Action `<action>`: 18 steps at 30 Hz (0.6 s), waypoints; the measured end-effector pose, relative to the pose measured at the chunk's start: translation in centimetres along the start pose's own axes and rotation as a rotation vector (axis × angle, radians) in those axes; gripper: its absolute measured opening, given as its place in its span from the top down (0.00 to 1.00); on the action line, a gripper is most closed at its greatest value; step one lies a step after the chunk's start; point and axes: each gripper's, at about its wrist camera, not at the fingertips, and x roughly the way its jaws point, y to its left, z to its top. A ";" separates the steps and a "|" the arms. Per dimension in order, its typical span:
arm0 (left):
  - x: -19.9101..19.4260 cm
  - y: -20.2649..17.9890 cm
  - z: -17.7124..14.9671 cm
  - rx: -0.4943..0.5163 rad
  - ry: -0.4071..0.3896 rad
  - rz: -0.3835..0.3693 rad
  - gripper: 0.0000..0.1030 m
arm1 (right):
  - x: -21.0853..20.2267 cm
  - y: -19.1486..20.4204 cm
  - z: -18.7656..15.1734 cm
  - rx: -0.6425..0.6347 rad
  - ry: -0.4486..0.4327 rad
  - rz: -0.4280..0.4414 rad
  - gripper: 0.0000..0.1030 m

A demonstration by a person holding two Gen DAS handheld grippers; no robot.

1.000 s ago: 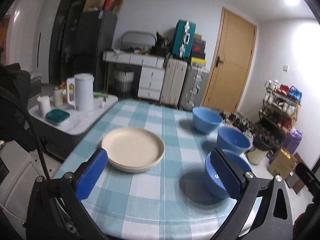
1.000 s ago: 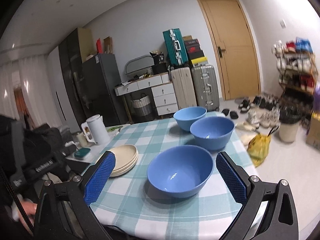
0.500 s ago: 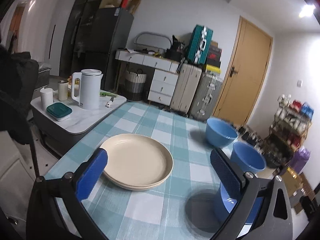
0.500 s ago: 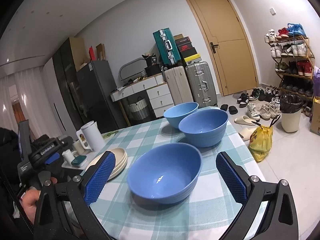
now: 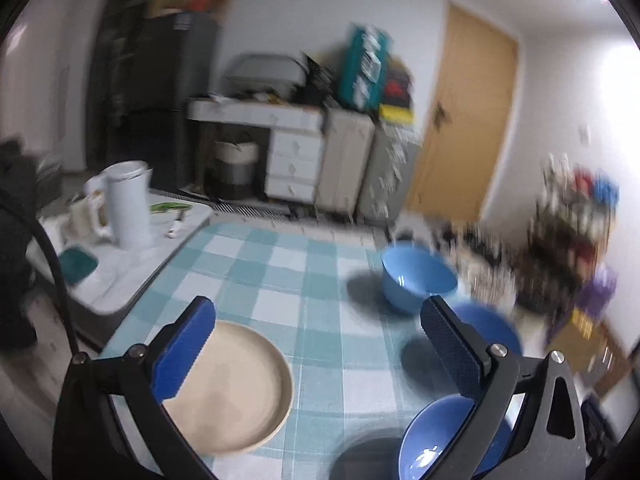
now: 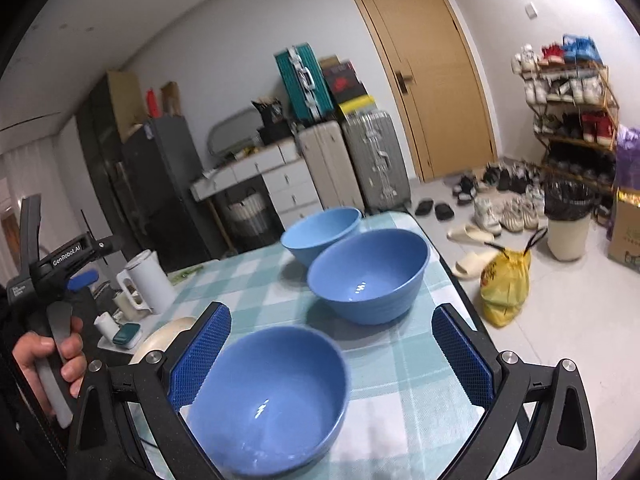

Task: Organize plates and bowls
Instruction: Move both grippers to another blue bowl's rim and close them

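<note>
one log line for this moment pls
left gripper: open, over plates | right gripper: open, nearest bowl between fingers, ungripped | three bowls unstacked

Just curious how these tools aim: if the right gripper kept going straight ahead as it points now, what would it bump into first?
Most likely the nearest blue bowl, which sits between the open right gripper's fingers. The middle blue bowl lies beyond it. Depth is hard to judge through the fisheye.
</note>
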 end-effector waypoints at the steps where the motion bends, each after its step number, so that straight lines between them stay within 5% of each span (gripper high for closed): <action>1: 0.8 -0.9 0.3 0.026 0.010 0.005 0.00 | 1.1 -0.7 0.7 0.025 0.023 0.008 0.01; 6: 6.6 -5.9 1.3 0.144 0.220 -0.107 0.00 | 6.3 -3.8 3.2 0.152 0.136 0.038 0.01; 13: 12.7 -10.8 -0.1 0.316 0.414 -0.068 0.00 | 12.0 -6.5 3.9 0.285 0.265 0.081 0.01; 18: 16.9 -12.7 -0.9 0.306 0.589 -0.072 0.00 | 15.7 -8.1 4.2 0.396 0.346 0.116 0.01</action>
